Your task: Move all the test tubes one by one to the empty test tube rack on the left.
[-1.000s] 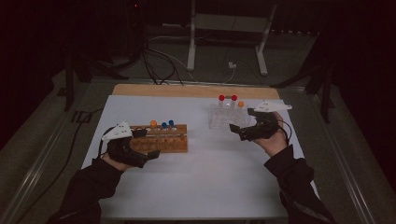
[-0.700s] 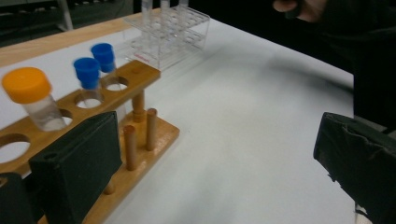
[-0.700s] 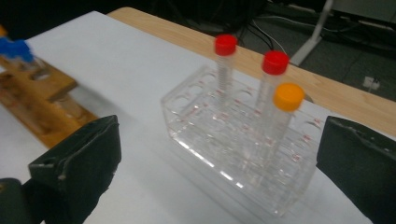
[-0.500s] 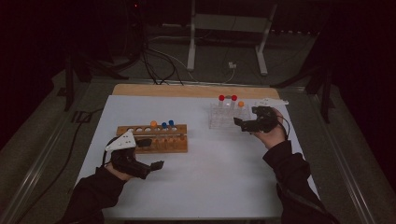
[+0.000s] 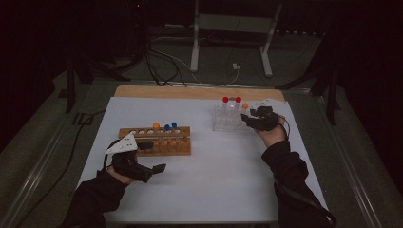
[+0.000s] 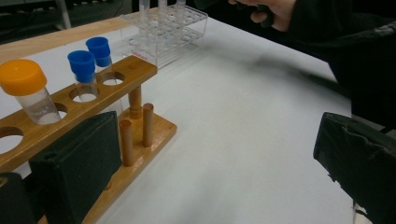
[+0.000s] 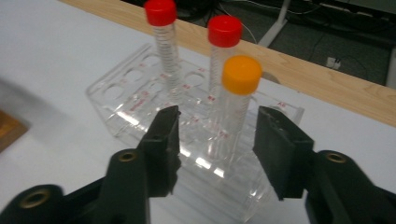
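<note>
A clear plastic rack [image 5: 223, 124] [image 7: 122, 95] holds two red-capped tubes [image 5: 225, 100] [image 7: 160, 14] and an orange-capped tube [image 5: 245, 107] [image 7: 240, 77]. My right gripper [image 5: 248, 121] [image 7: 217, 140] is at the rack's right end. Its jaws have just been closing and stand either side of the orange-capped tube, with a gap on each side. A wooden rack [image 5: 183, 148] [image 6: 133, 70] holds an orange-capped tube [image 5: 156, 126] [image 6: 22, 79] and two blue-capped tubes [image 5: 167, 128] [image 6: 83, 63]. My left gripper [image 5: 154, 156] [image 6: 215, 163] is wide open and empty, in front of that rack's left half.
The racks stand on a white sheet [image 5: 223, 171] with a wooden strip [image 5: 190, 92] along its far edge. Cables and a metal stand's legs [image 5: 228, 42] lie beyond the table. The person's right sleeve [image 6: 345, 42] reaches across toward the clear rack [image 6: 173, 23].
My left gripper has drawn back from the wooden rack toward the near edge. My right gripper has dropped in toward the clear rack, and its jaws have narrowed around the orange-capped tube.
</note>
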### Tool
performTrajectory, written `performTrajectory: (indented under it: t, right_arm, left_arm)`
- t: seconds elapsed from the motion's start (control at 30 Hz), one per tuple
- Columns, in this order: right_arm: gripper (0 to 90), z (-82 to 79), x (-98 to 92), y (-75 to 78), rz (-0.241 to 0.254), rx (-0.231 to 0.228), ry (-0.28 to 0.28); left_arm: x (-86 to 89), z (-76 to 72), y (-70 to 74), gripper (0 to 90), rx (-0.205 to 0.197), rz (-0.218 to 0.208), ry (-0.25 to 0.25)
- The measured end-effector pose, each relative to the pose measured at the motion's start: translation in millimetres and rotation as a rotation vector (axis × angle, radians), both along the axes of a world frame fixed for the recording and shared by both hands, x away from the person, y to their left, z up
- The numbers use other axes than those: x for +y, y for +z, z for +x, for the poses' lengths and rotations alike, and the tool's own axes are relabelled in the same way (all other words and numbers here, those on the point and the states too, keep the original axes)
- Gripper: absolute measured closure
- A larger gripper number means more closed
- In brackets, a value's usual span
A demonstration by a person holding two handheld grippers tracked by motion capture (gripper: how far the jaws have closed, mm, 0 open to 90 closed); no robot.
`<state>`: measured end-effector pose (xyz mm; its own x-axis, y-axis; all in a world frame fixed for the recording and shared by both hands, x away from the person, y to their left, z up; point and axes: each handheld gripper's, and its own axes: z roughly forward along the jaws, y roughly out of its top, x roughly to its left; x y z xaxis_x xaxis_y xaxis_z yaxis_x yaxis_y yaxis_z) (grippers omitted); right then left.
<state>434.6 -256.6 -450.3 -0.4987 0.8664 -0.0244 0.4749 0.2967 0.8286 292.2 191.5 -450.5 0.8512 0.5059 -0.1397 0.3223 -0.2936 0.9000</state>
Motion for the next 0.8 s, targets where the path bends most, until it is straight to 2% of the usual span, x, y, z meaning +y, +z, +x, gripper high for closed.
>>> performTrajectory:
  t: [0.33, 0.63, 0.8]
  right_arm:
    - [62.0, 20.3, 1.9, -7.2, -0.026, 0.048, -0.059]
    - [70.6, 28.9, 6.6, -11.2, -0.037, 0.064, -0.057]
    - [74.3, 29.2, 9.4, -7.9, -0.046, 0.056, -0.051]
  left_arm:
    - [-1.8, 0.0, -1.2, 1.7, 0.001, 0.01, -0.006]
    - [-2.0, 0.1, -2.1, 1.7, 0.003, 0.012, -0.004]
    - [-1.9, 0.1, -1.8, 1.7, 0.004, 0.009, -0.006]
